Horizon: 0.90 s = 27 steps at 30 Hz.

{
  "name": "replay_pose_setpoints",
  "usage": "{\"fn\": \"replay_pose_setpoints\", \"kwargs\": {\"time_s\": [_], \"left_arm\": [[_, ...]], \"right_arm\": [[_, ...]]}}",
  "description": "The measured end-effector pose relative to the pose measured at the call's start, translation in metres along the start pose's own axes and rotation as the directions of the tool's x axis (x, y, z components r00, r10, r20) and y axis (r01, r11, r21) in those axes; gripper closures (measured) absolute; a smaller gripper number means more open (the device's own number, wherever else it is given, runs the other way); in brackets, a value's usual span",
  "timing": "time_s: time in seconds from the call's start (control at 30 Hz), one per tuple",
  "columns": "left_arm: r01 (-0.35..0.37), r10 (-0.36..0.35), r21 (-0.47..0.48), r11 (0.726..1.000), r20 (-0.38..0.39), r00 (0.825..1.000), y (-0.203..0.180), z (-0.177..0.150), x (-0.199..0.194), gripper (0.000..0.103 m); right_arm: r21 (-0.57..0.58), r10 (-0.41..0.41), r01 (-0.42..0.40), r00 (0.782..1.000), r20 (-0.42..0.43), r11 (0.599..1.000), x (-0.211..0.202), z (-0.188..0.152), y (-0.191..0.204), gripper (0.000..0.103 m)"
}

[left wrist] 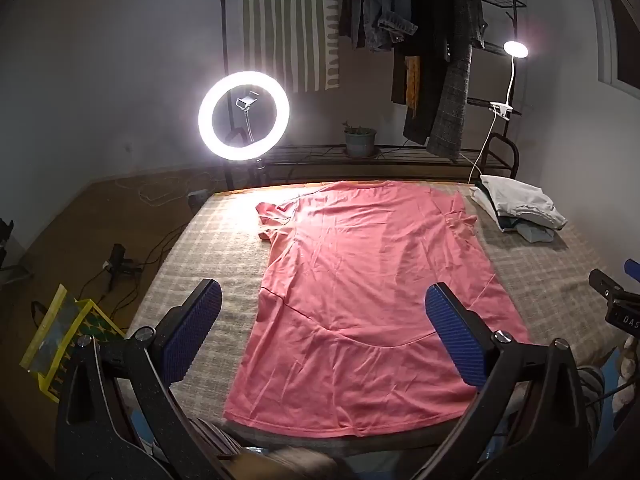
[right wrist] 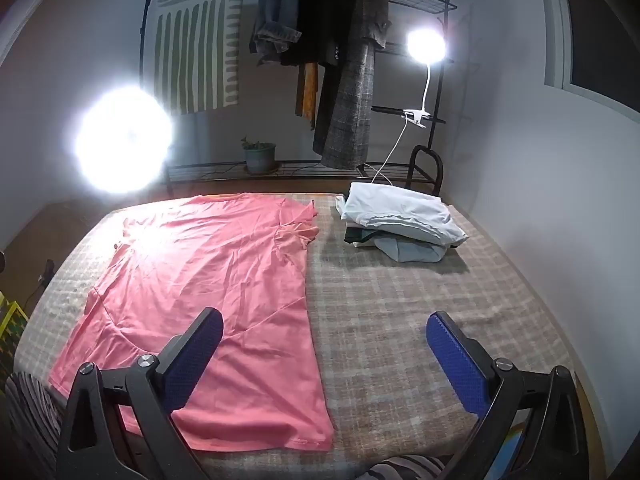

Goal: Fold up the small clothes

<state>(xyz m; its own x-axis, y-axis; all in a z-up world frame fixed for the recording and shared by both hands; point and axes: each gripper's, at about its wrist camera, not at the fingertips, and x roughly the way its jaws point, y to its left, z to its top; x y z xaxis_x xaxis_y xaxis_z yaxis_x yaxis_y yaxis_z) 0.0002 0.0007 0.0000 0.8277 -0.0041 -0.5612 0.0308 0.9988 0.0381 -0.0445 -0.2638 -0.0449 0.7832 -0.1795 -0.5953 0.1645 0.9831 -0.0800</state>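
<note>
Left wrist view showing pink T-shirt (left wrist: 360, 280) lying flat on checked bed cover (left wrist: 224, 232) — left gripper (left wrist: 324, 332) and right gripper (right wrist: 324, 356) hovering, jaws wide apart, holding nothing. Risking pinching cover together with hem — dragging wrinkles.

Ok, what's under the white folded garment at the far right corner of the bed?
The white folded garment tops a stack: dark and grey-blue folded clothes peek out beneath. How many is hidden.
</note>
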Motion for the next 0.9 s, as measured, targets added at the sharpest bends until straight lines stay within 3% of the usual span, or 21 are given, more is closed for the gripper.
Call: {"fn": "replay_pose_setpoints", "kwargs": {"time_s": [0.9], "left_arm": [[0.000,0.000,-0.013,1.000,0.038,0.999,0.004,0.015,-0.012,0.000]], "right_arm": [[-0.020,0.010,-0.010,1.000,0.002,1.000,-0.002,0.000,0.002,0.000]]}}
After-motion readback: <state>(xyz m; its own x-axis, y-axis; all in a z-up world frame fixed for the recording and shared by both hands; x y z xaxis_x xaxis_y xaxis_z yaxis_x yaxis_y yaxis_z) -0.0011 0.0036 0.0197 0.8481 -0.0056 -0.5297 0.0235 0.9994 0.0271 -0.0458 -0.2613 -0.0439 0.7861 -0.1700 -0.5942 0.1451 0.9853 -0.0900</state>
